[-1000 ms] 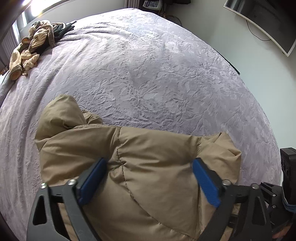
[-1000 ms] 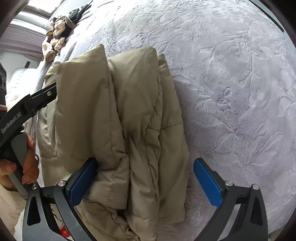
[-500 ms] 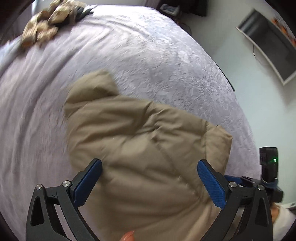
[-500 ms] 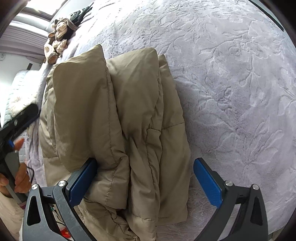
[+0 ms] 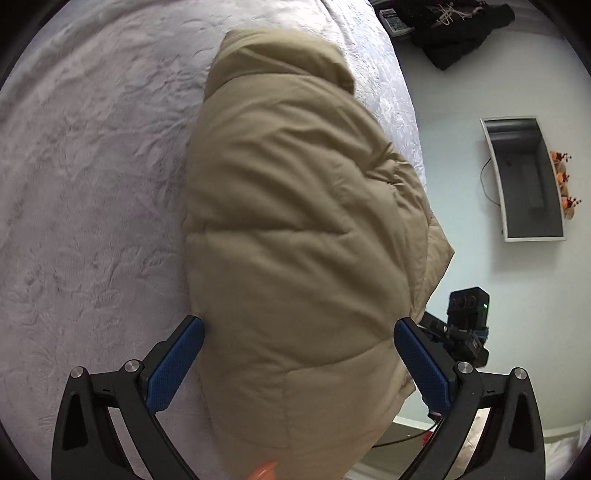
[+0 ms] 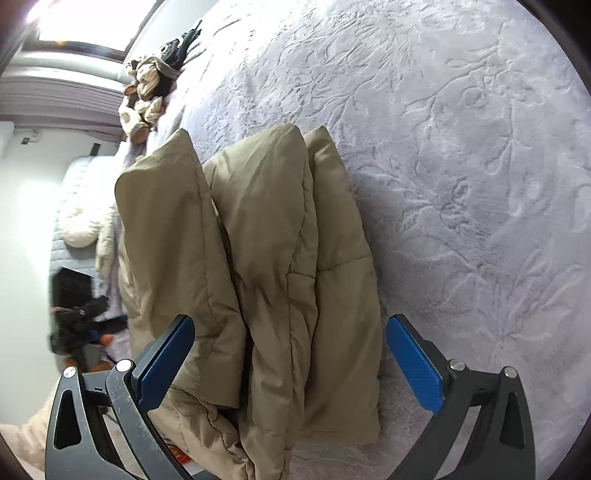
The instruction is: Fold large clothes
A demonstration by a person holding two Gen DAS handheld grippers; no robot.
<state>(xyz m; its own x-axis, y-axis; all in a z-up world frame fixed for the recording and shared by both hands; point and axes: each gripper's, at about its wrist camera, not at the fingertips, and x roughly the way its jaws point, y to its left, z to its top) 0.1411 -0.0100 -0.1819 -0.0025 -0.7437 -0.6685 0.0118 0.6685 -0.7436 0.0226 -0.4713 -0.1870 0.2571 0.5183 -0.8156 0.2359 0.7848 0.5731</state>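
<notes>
A tan puffer jacket (image 5: 295, 221) lies folded in thick layers on the lilac bedspread (image 5: 92, 184), close to the bed's edge. My left gripper (image 5: 299, 354) is open wide and straddles the jacket's near end, and its blue pads (image 5: 177, 362) squeeze nothing. In the right wrist view the jacket (image 6: 266, 258) shows three stacked folds. There my right gripper (image 6: 290, 360) also stands open across the folds without clamping them. The left gripper's body (image 6: 77, 325) is a dark blur at the left, with a hand on it. The right gripper's camera block (image 5: 467, 314) shows beyond the jacket.
A pile of beige and dark clothes (image 6: 147, 96) sits at the bed's far corner. A screen (image 5: 524, 181) hangs on the pale wall beside the bed, and dark clothing (image 5: 454, 29) lies near it. A white cushion (image 6: 79, 225) rests on a grey seat.
The left gripper has swung and rolled around to the jacket's end and now looks along its length, with its jaws slightly wider. The right gripper shifted a little; the jacket lies as before.
</notes>
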